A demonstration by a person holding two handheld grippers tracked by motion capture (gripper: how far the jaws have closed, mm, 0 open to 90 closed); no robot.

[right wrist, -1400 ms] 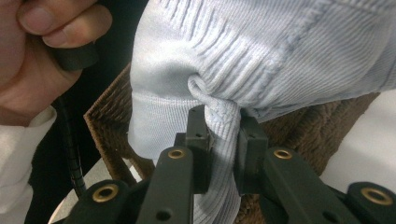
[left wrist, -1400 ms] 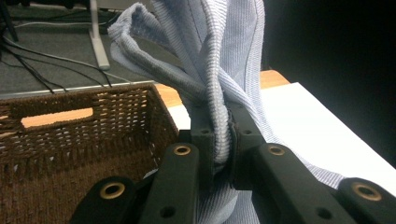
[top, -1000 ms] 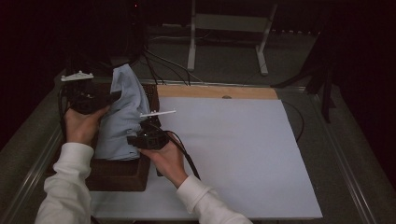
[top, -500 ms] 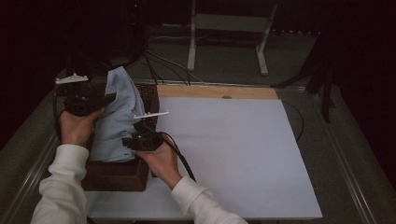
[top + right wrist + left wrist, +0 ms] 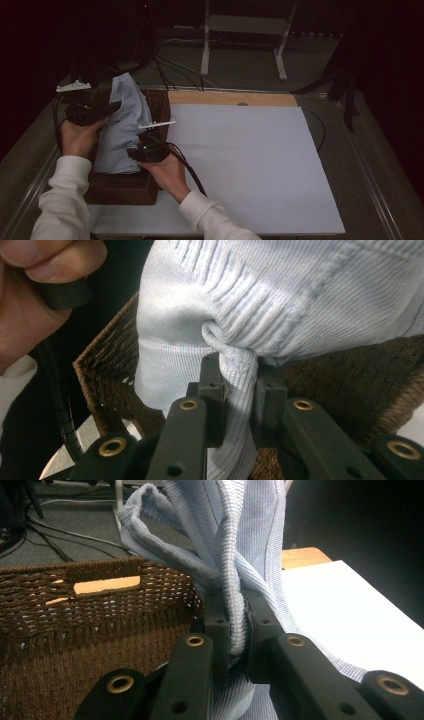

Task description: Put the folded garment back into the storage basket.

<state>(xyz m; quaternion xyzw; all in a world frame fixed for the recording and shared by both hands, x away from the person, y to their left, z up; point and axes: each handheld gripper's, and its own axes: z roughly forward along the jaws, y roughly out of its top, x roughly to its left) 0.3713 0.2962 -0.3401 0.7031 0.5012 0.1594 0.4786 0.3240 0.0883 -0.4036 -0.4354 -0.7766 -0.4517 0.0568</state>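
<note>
Garment: a pale blue ribbed knit garment [image 5: 120,127] is being held up at the left of the high view, hanging partly into the brown wicker basket [image 5: 122,187].
Handling: it is judged as soft, light and limp; it is sagging and bunching, so a thick fold or hem is advised for the hold.
Left gripper [image 5: 239,630]: its jaws are being clamped on a bunched fold.
Right gripper [image 5: 239,390]: its jaws are being pressed together on another ribbed fold.
Surroundings: a white board [image 5: 250,165] is lying at the right of the basket.

The garment [image 5: 122,127] is pale blue with fine ribbed knit. The basket [image 5: 122,187] is dark brown wicker. A white sheet [image 5: 250,165] covers the desk.
</note>
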